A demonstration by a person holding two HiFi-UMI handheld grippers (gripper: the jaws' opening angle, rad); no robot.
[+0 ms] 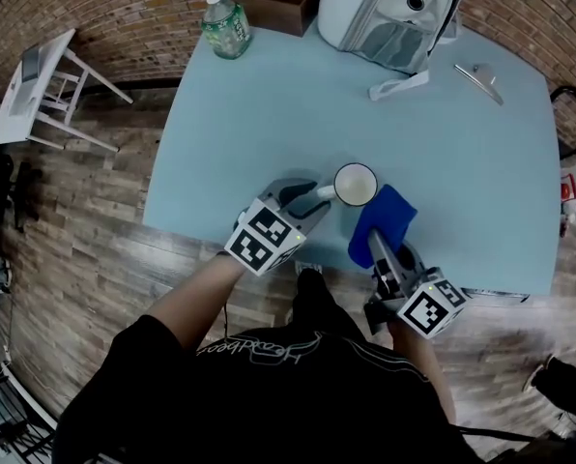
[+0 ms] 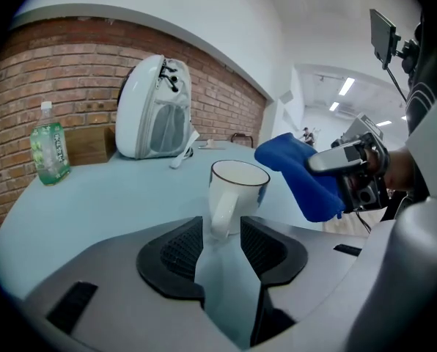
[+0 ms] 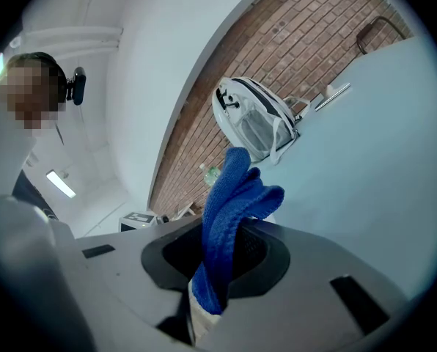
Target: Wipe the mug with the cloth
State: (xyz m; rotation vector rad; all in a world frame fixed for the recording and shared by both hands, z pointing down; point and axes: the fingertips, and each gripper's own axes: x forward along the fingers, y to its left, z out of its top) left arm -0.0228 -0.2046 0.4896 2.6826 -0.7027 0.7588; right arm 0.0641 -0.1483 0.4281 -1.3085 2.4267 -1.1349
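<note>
The mug (image 1: 356, 184) stands upright on the table (image 1: 269, 114), near the edge closest to the person. The left gripper (image 1: 310, 198) is just left of the mug, its jaws apart. The mug's handle sits between them with neither pad pressing on it. The right gripper (image 1: 378, 249), just right of the mug, is clamped on the cloth (image 1: 385, 216), which is close beside the mug.

Nothing here reads clearly. White cursive lettering crosses the person's black shirt (image 1: 259, 350), just below the left claw (image 1: 317, 197), but it is too looped to decipher. The green label on the bottle (image 1: 226, 27), far beyond that claw, is blurred.
</note>
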